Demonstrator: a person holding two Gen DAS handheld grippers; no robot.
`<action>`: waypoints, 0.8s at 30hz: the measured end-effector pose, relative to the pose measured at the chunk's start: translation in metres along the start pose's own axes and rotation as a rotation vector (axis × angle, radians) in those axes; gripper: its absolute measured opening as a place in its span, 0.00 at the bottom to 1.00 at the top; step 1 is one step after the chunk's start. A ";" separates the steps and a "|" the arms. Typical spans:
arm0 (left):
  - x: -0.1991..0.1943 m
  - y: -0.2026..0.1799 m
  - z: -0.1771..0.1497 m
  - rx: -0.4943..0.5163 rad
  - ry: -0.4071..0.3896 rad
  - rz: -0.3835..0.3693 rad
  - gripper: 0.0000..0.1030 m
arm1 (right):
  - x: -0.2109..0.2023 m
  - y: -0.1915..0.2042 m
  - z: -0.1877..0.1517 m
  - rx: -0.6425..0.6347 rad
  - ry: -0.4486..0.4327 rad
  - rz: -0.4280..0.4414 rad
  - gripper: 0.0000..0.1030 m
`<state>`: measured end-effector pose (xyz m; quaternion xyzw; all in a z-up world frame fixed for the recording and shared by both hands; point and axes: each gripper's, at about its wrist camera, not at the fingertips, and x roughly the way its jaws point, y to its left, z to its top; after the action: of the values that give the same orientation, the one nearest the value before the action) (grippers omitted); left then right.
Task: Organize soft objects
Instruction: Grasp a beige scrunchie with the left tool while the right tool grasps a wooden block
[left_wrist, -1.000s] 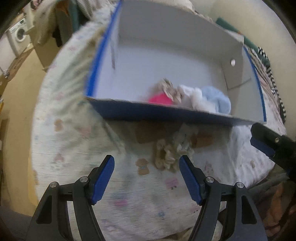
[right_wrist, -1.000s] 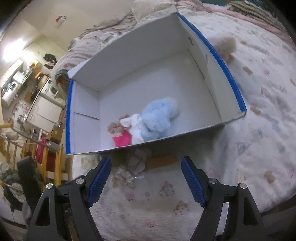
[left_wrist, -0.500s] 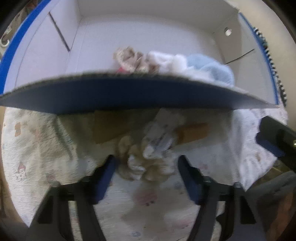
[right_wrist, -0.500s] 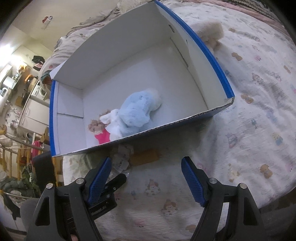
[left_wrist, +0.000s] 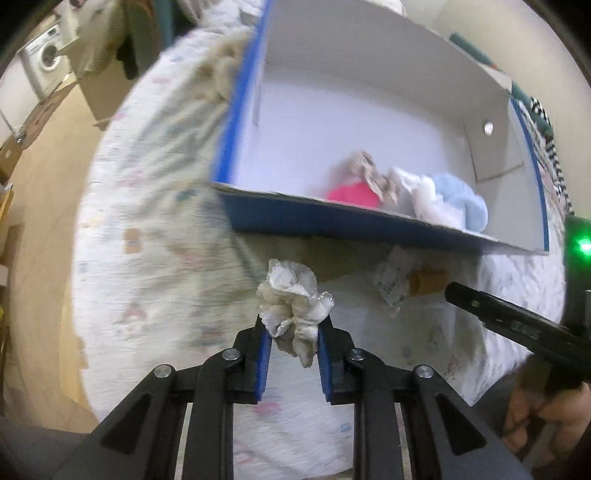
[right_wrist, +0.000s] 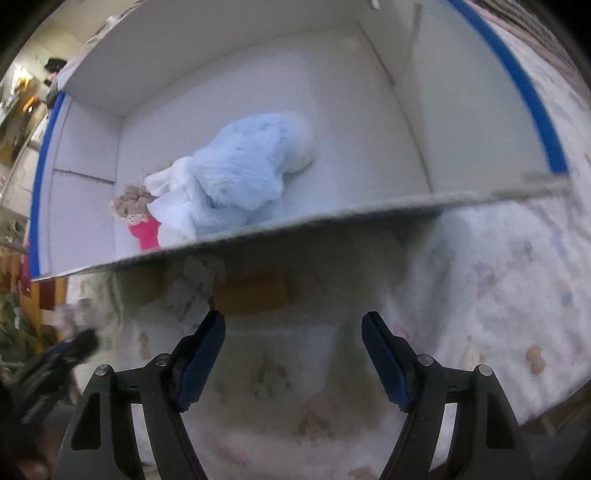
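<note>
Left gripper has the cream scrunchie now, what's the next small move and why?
Probably lift the left gripper and carry it over the blue box wall. Its jaws have just closed on the scrunchie, which is pinched between the pads, while the other soft things, a blue plush and a pink item, already lie inside.

We see both fisheye views bent hard at their dark round edges. Soft indoor light falls evenly; the white-lined blue cardboard box casts a shadow on the printed quilted bedspread under its near wall. The right wrist view is smeared, probably by motion. A green lamp glares at the left view's edge.
</note>
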<state>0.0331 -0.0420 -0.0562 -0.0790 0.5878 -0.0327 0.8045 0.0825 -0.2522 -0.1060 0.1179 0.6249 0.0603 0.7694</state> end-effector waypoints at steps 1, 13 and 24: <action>-0.005 0.004 -0.001 -0.003 -0.012 0.004 0.19 | 0.004 0.003 0.002 -0.013 -0.001 -0.005 0.71; -0.010 0.031 0.000 -0.033 -0.018 0.012 0.20 | 0.032 0.036 0.007 -0.167 -0.038 -0.067 0.24; -0.008 0.029 0.003 -0.040 -0.025 0.007 0.20 | 0.009 0.033 -0.006 -0.169 -0.070 -0.006 0.07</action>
<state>0.0321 -0.0122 -0.0526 -0.0933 0.5784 -0.0172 0.8102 0.0804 -0.2174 -0.1071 0.0527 0.5906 0.1064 0.7982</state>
